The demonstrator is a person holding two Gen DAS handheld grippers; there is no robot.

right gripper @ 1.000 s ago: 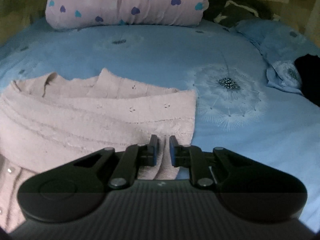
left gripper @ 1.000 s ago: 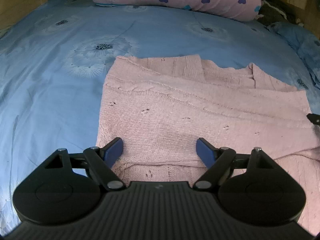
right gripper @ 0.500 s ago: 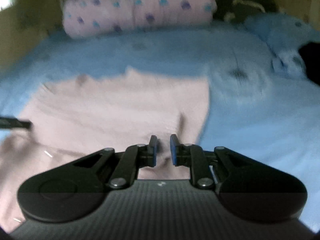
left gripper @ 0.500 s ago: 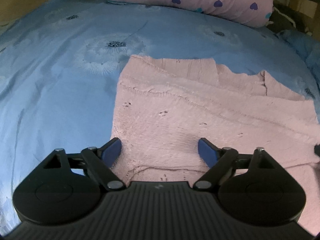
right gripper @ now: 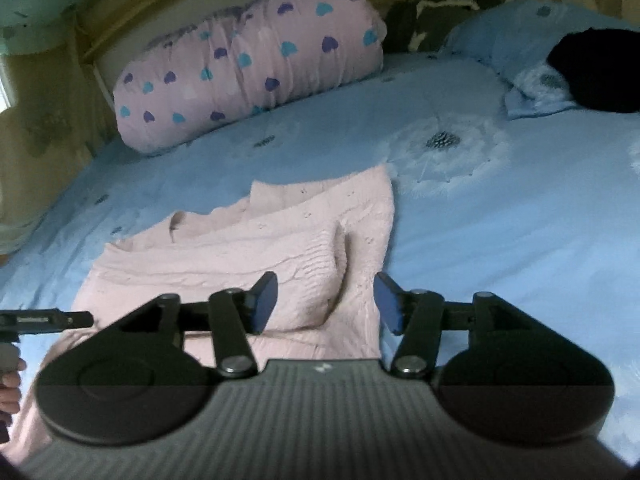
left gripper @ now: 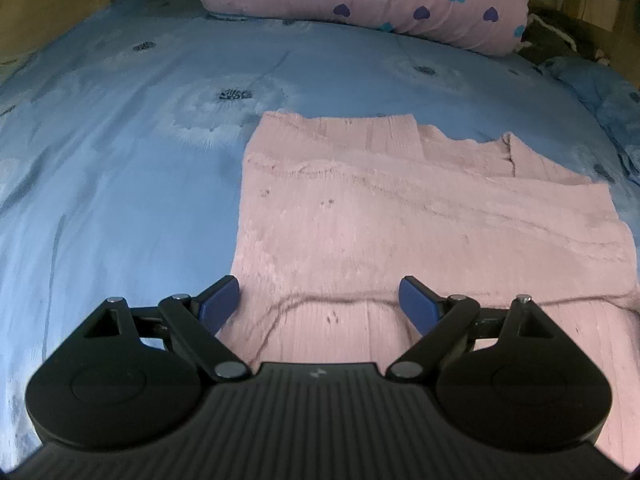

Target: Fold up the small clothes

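Pink knit sweater is lying partly folded on the blue bed, filling the centre and lower right of the left wrist frame. Left gripper is hovering with jaws wide apart, nothing clamped. Right gripper is opening its jaws over a raised wrinkle, pads clear of fabric. Fold looks just laid; next move probably calls for gripping the near hem.

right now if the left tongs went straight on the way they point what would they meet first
Most likely the pink sweater lying on the blue bedspread. The left tongs are open and tilted down over its near fold, with nothing else between them, though depth is hard to judge.
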